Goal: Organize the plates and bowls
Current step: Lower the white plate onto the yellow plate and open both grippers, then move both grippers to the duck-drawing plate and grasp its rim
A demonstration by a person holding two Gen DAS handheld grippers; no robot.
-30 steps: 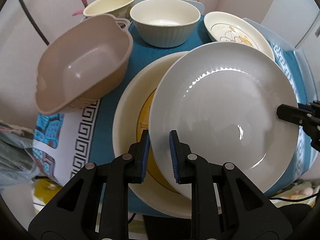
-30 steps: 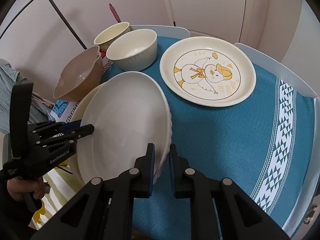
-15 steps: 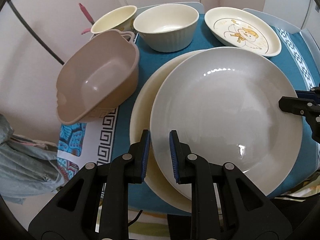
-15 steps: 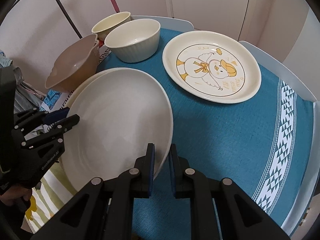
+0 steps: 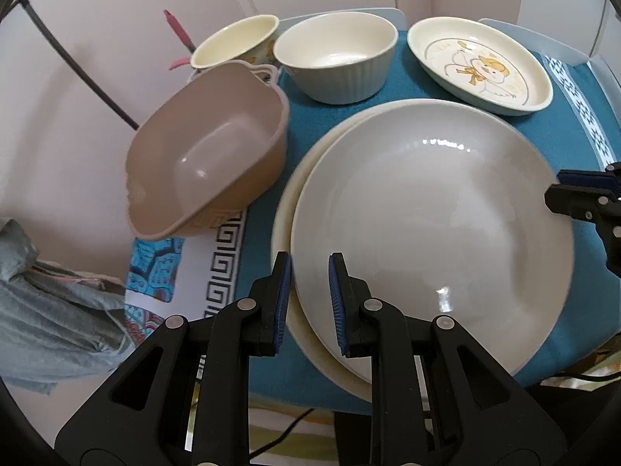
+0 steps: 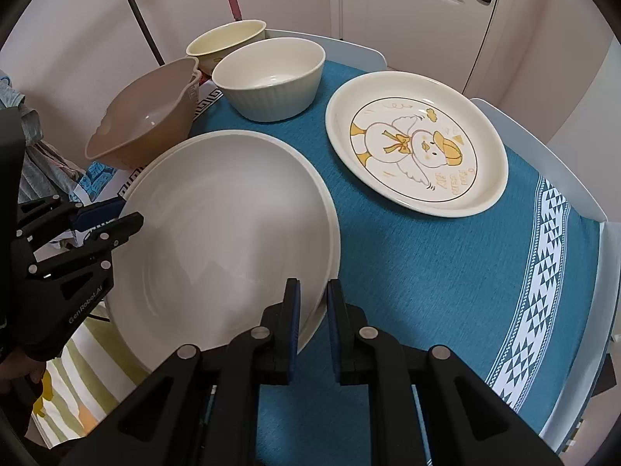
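A plain white plate [image 5: 431, 225] lies on a cream plate [image 5: 285, 213] on the blue cloth; it also shows in the right wrist view [image 6: 229, 233]. My left gripper [image 5: 308, 303] is shut on the white plate's near-left rim. My right gripper [image 6: 312, 324] is shut on its opposite rim and shows at the right edge of the left wrist view [image 5: 582, 194]. A duck-print plate [image 6: 415, 143], a ribbed white bowl [image 6: 271, 77], a small cream bowl [image 6: 225, 40] and a tan plastic basin [image 6: 147, 116] stand behind.
The tan basin [image 5: 205, 159] overhangs the table's left edge, tilted. A grey cloth [image 5: 50, 303] lies below on the left. A black pole [image 5: 77, 66] leans by the wall. White chair backs [image 6: 543, 178] ring the table's far side.
The white plate has come down from a tilt and now lies nearly flat on the cream plate, hiding that plate's yellow print. Both grippers stayed on its rim.
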